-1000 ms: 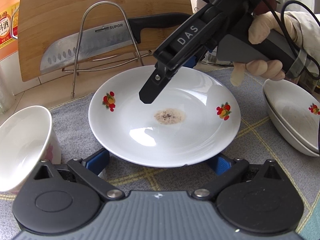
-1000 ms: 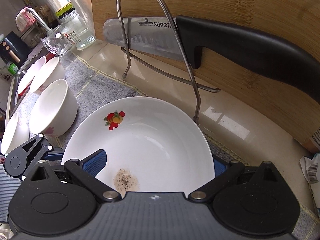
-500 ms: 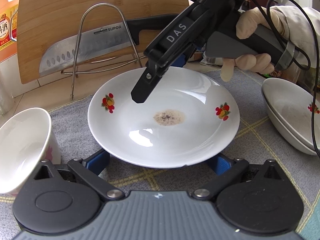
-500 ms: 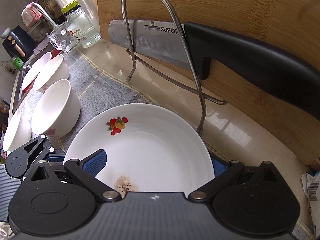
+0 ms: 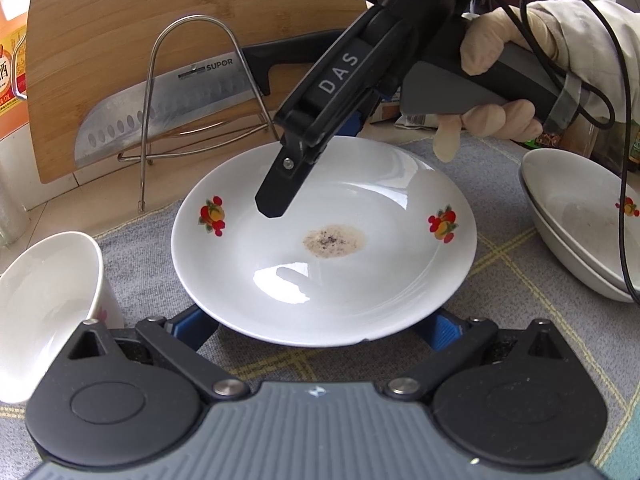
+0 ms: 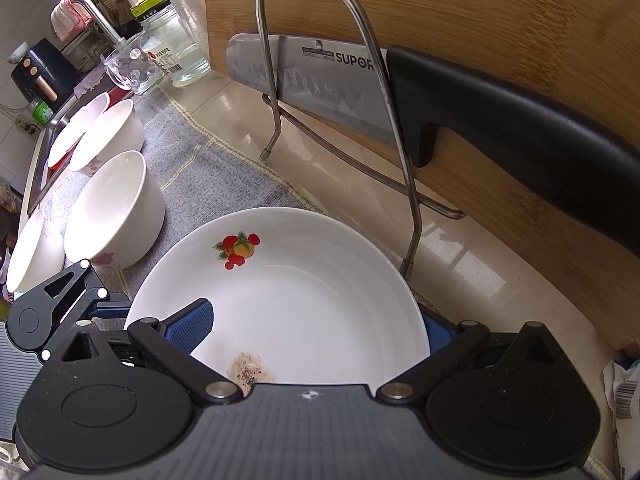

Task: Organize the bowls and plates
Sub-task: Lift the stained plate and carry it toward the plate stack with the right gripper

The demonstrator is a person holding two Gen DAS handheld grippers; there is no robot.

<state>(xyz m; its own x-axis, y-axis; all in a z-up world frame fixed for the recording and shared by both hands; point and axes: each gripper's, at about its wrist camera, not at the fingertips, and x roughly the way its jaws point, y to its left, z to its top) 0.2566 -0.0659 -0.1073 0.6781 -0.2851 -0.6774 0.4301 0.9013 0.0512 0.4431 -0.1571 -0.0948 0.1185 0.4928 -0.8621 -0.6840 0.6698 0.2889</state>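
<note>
A: Why's the plate (image 5: 324, 248) out in the middle like that?

B: It sits alone on the grey mat (image 5: 516, 268), near the wire rack (image 6: 392, 128), w/ room on each side, so both tools can get at the rim. Left gripper (image 5: 320, 326) has its blue pads low, one each side of the near rim, spread wide, not pinching anything.

A: And the right gripper (image 6: 316, 330)?

B: Comes in over the far rim, angled down. From its own cam one blue pad sits over the inside of the plate, the other outside the rim. Straddling it, looks like, but squeezing or not, can't tell.

A: Plate's dirty, btw.

B: Yep, brown speckled patch in the centre. Prob why it's kept apart from the white bowls (image 6: 116, 208) lined up on the left twd the sink.

A: Those other dishes on the right (image 5: 580, 220)?

B: Two nested, same fruit print. I'd guess this one goes on that stack, just a guess.

A: The knife (image 5: 168, 100)?

B: Rests across the rack against the cutting board (image 6: 480, 12), out of the way.
</note>
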